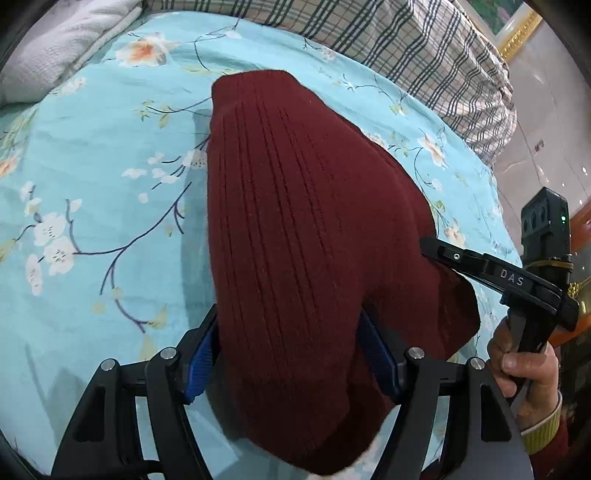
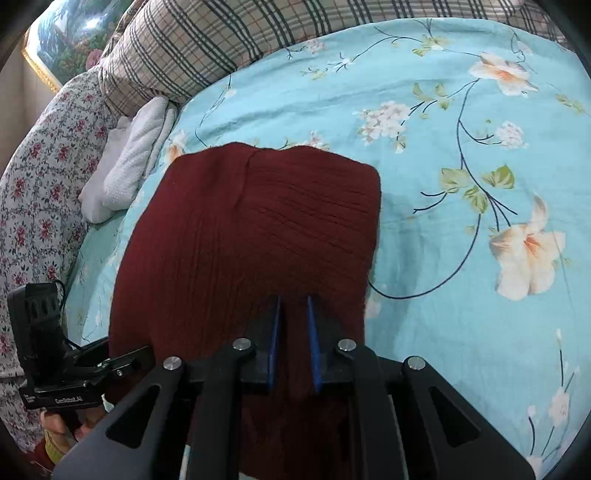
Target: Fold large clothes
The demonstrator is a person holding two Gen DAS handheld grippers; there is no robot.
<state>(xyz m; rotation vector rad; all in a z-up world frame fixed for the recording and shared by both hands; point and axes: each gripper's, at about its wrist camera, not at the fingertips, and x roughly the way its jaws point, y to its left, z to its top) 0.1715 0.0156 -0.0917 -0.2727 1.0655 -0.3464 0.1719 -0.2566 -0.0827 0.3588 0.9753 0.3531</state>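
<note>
A dark red ribbed knit sweater (image 1: 295, 221) lies folded on the light blue floral bedsheet (image 1: 92, 155); it also shows in the right wrist view (image 2: 258, 221). My left gripper (image 1: 291, 343) has its blue pads wide apart with a thick bunch of the sweater's near edge between them. My right gripper (image 2: 293, 332) has its blue pads close together, pinching a fold of the sweater's near edge. The right gripper also shows at the right of the left wrist view (image 1: 428, 245), its tip at the sweater's right edge. The left gripper's body shows at lower left of the right wrist view (image 2: 74, 369).
A plaid pillow (image 2: 192, 44) and a white folded towel (image 2: 125, 166) lie at the head of the bed. A small-flowered quilt (image 2: 40, 166) lies along the left. A framed picture (image 2: 70, 33) hangs behind. The sheet (image 2: 480, 184) spreads to the right of the sweater.
</note>
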